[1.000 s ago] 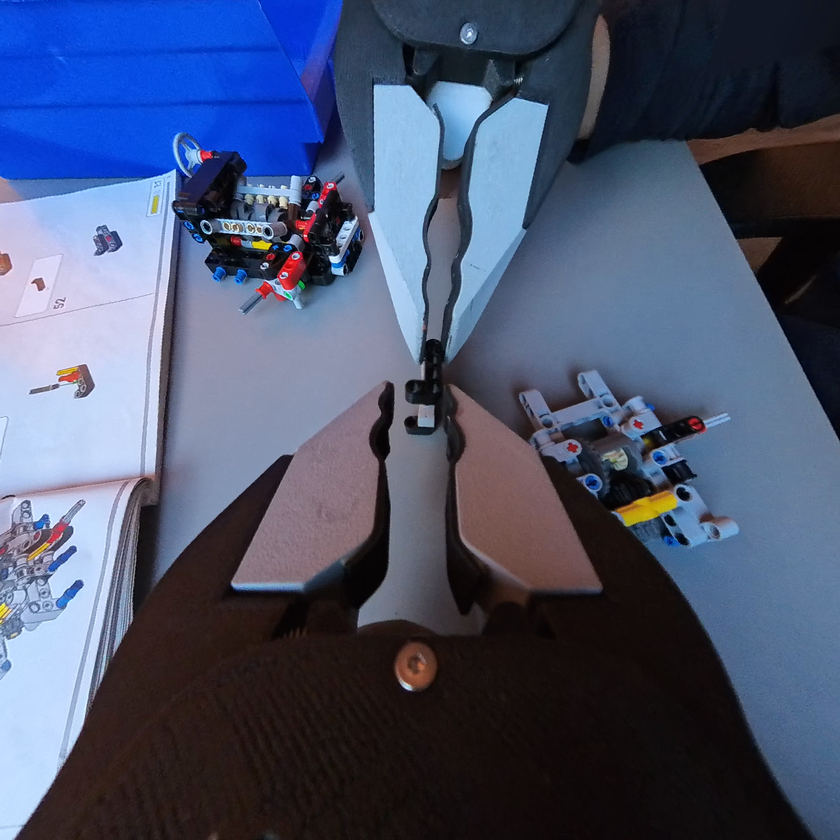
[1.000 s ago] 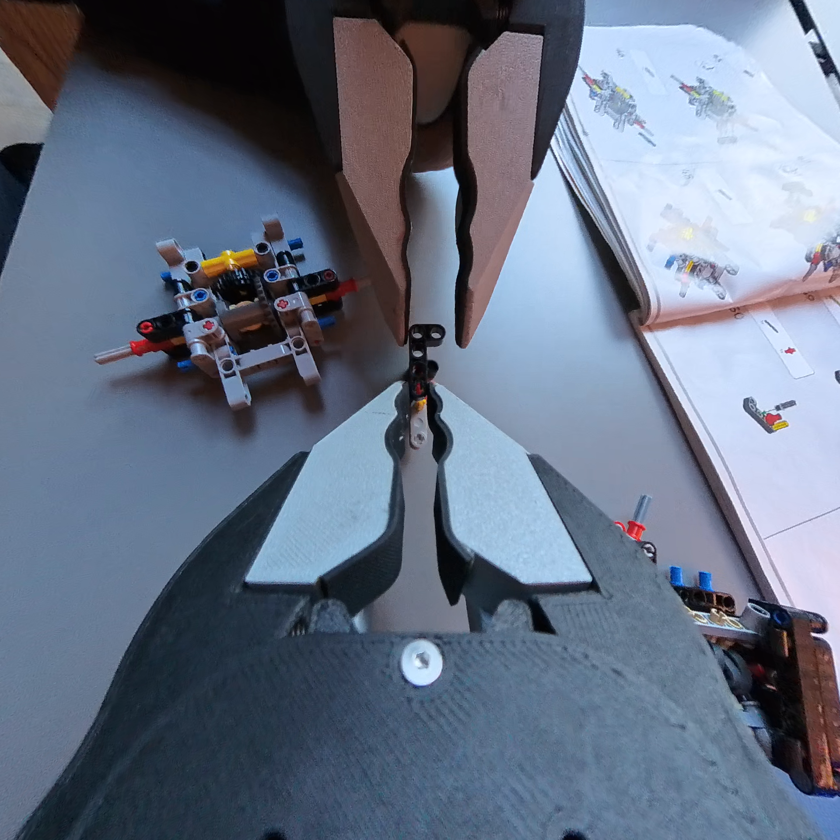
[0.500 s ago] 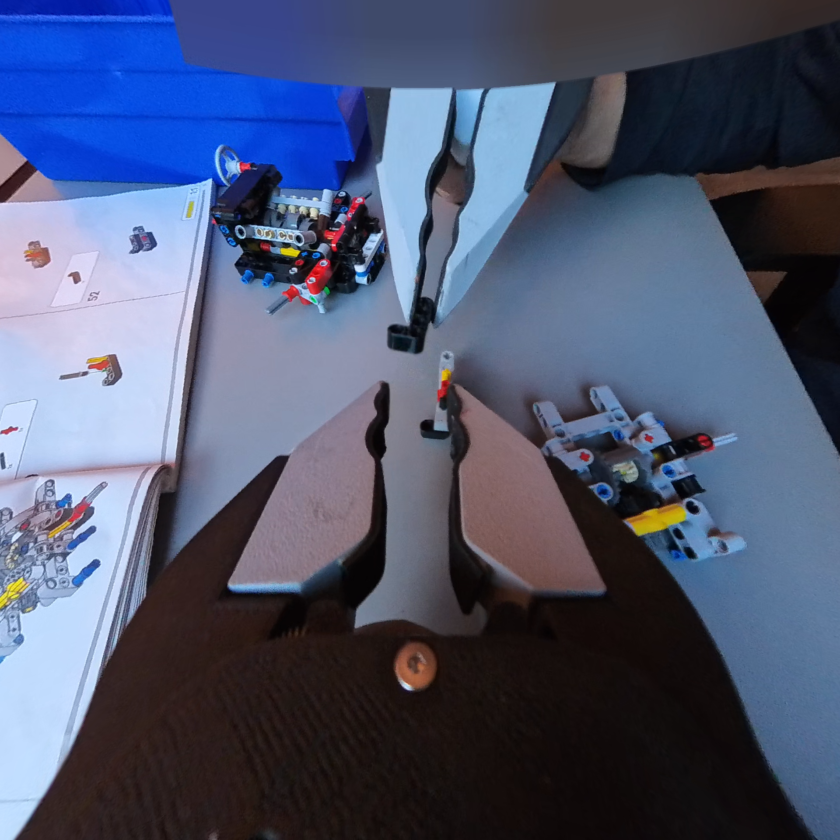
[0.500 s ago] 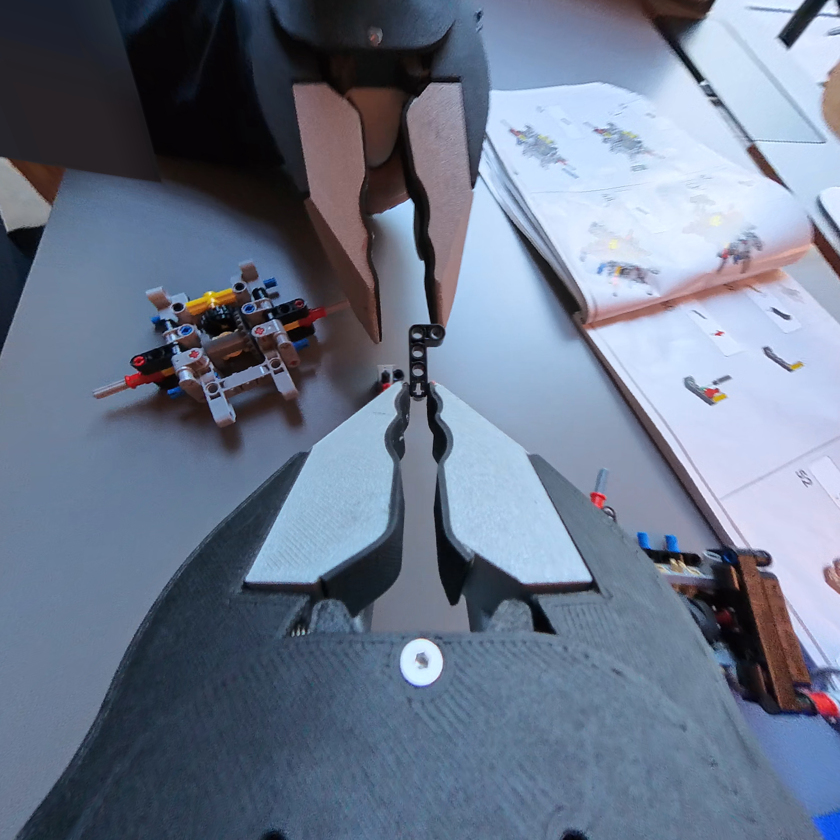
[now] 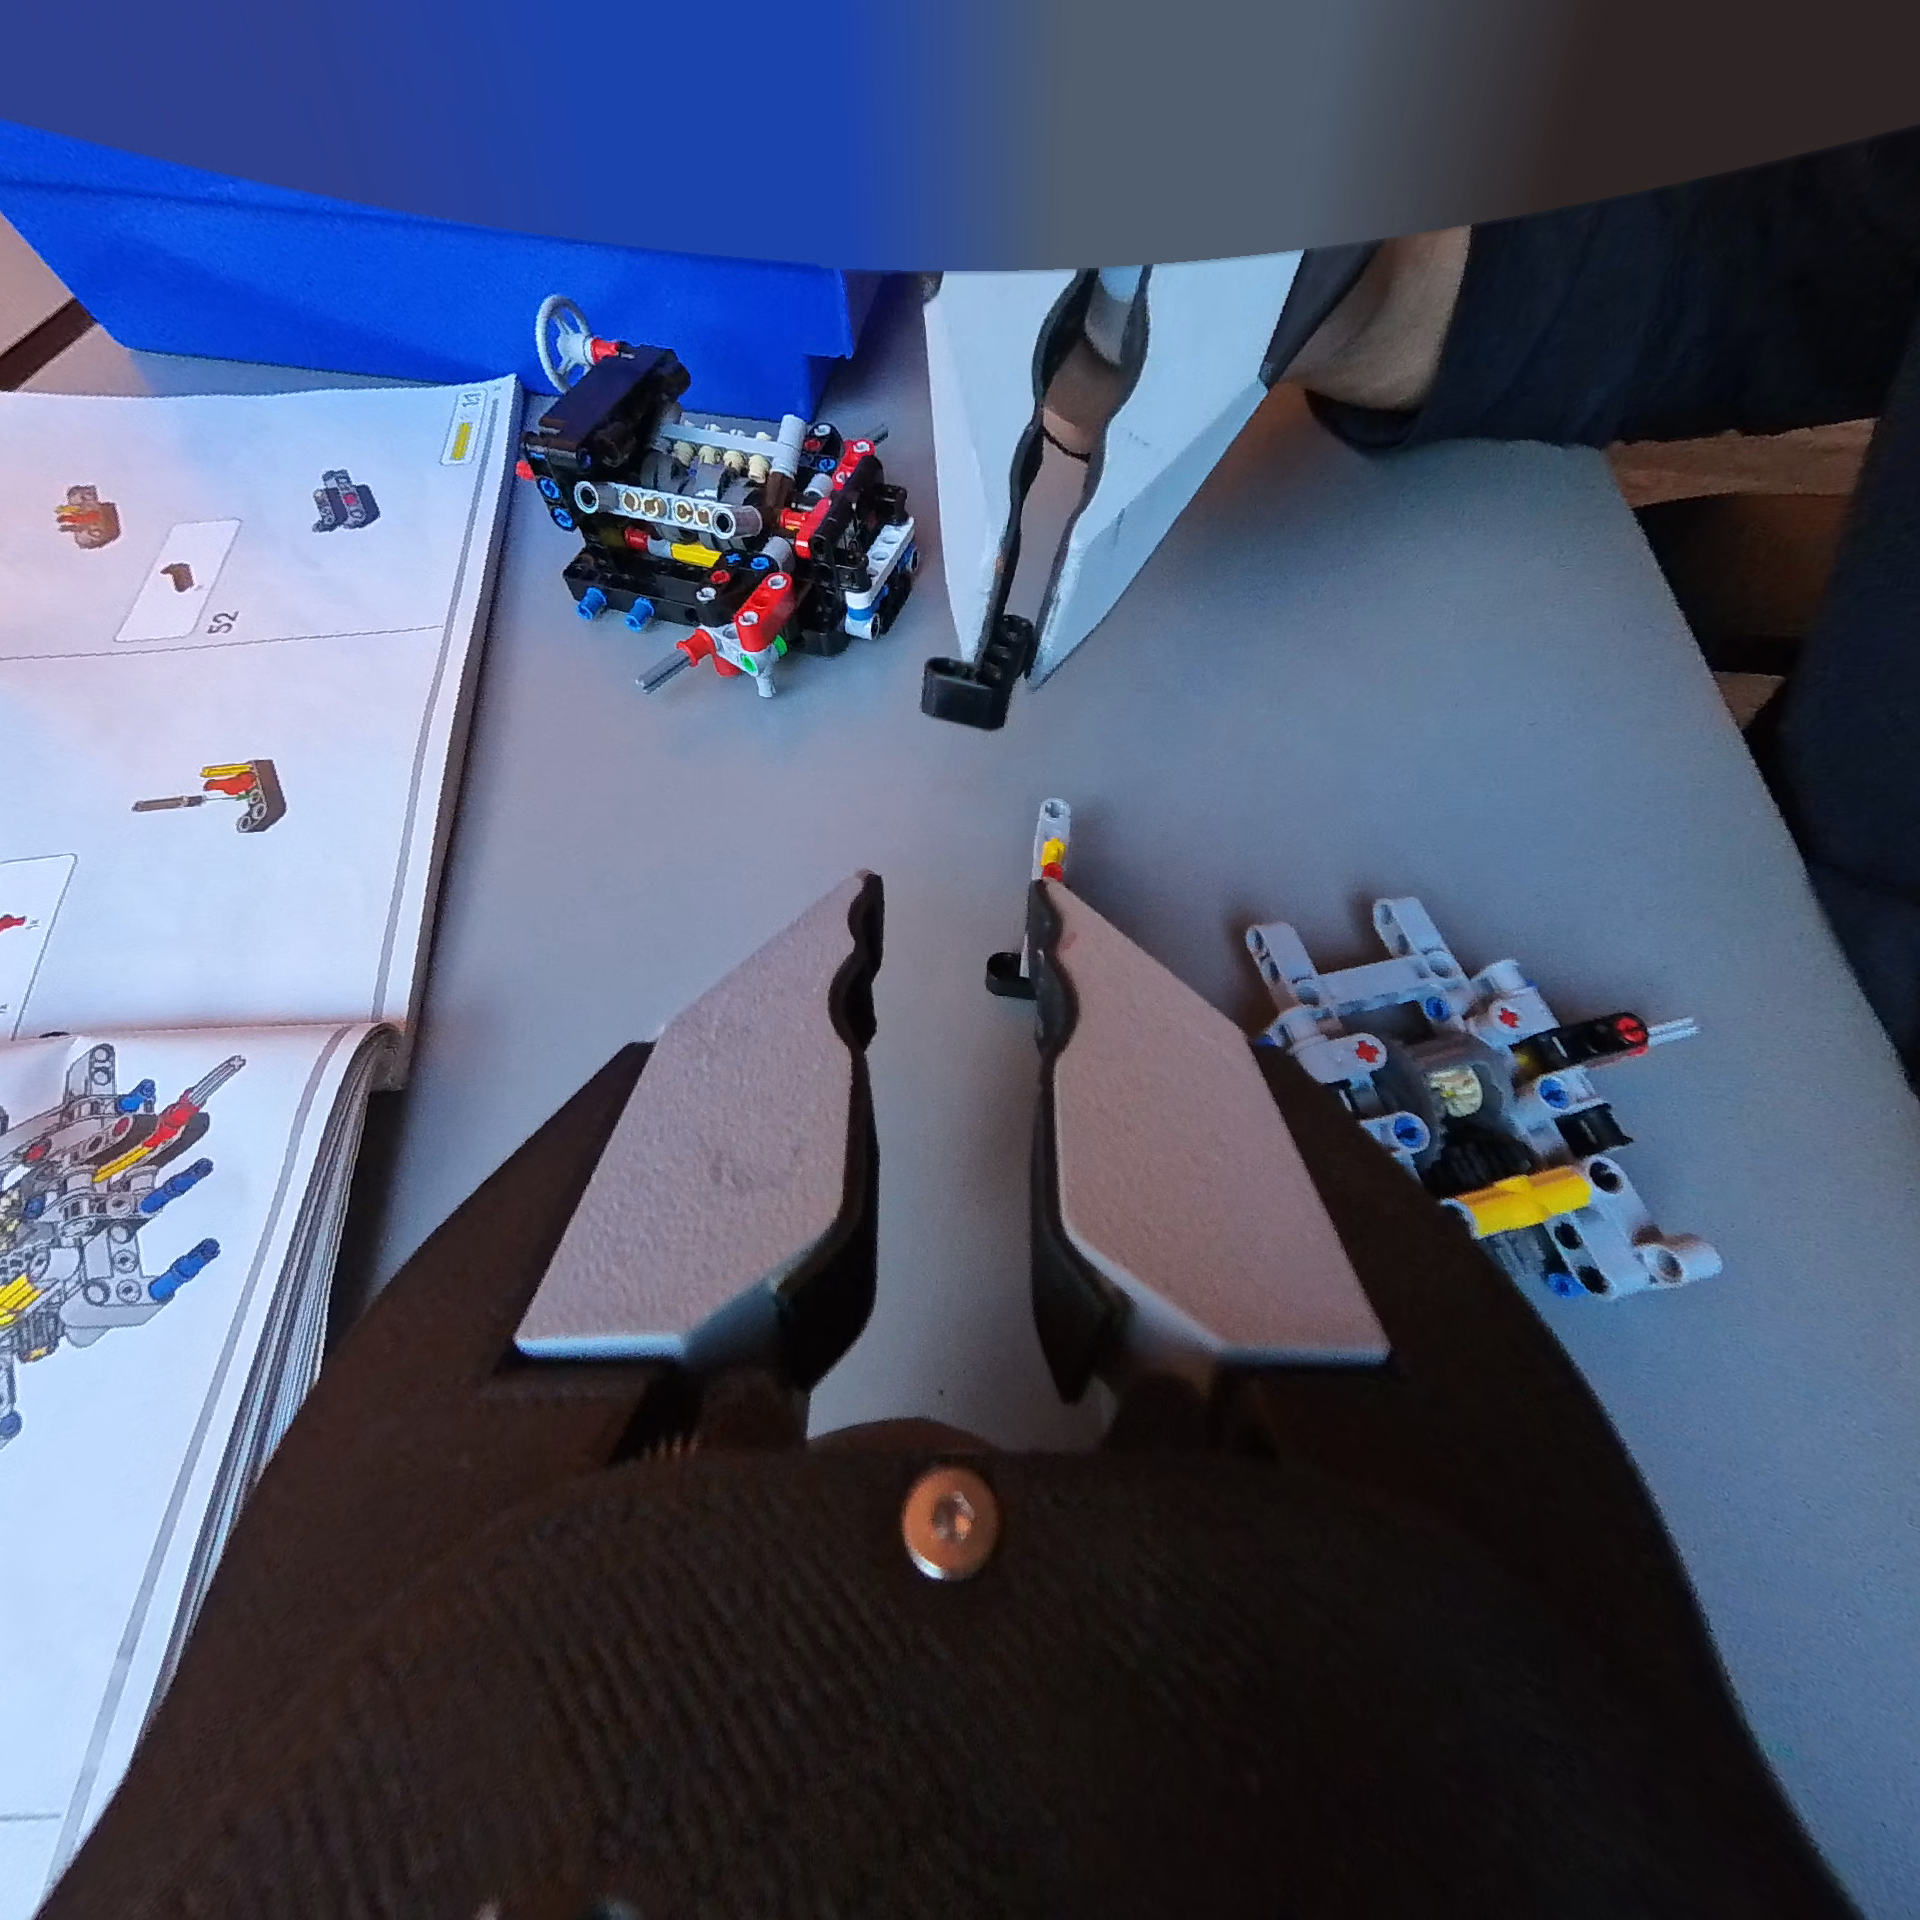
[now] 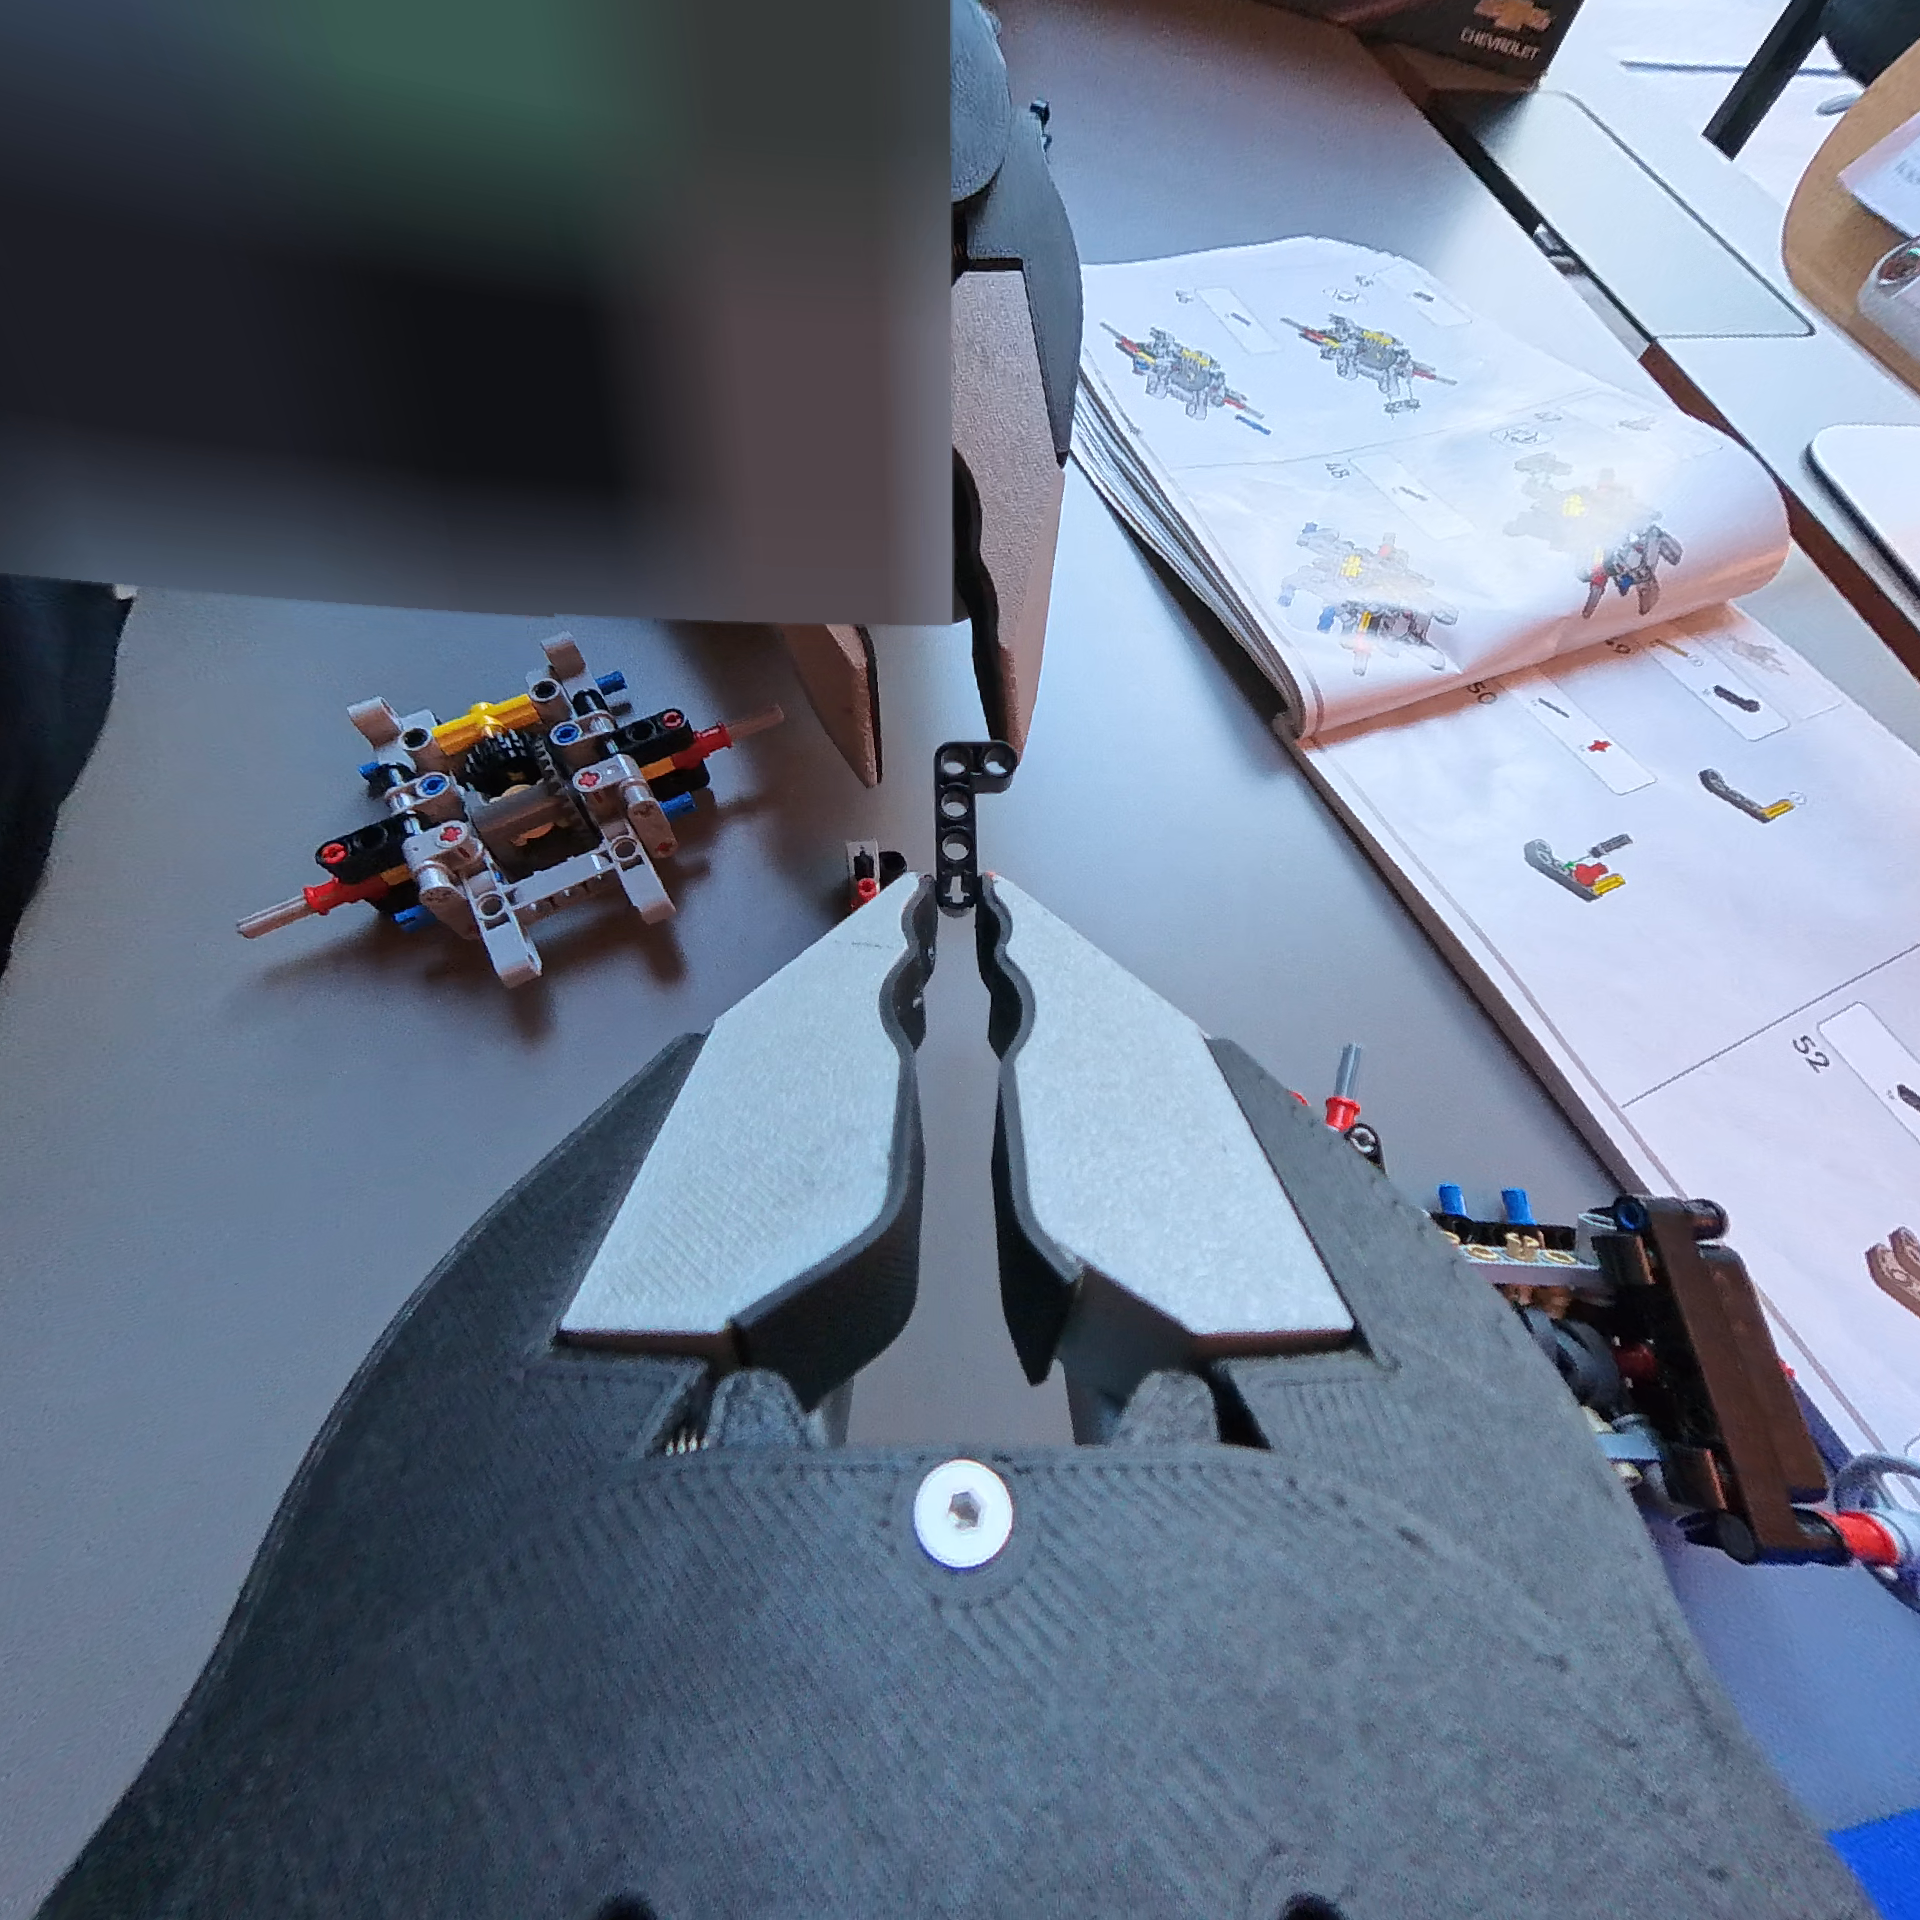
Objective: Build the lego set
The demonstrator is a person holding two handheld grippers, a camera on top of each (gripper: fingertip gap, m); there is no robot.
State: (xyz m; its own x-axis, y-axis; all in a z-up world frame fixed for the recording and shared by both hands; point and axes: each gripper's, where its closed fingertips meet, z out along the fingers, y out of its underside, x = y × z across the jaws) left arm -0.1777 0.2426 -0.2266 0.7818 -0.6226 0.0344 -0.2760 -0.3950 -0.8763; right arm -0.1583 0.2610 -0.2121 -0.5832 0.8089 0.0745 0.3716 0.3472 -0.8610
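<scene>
Open instruction booklet (image 5: pixel 208 665) lies on the grey bench (image 5: pixel 1351 727), its pages bearing printed step numbers and part diagrams; a dark box (image 6: pixel 1475 42) at the far edge carries a brand name in pale lettering. Right hand-held gripper (image 6: pixel 958 894) is pinched on a black L-shaped beam (image 6: pixel 961 810) with round holes, both pads pressed on its lower end, the short leg uppermost. Left hand-held gripper (image 5: pixel 956 904) stands spread, nothing between its pads; a small grey beam with yellow, red and black pins (image 5: pixel 1044 883) lies on the bench touching its right fingertip. Grey-and-yellow gear assembly (image 5: pixel 1475 1101) rests just right of it. Black-and-red assembly (image 5: pixel 717 530) sits near the blue bin (image 5: pixel 416 291)
</scene>
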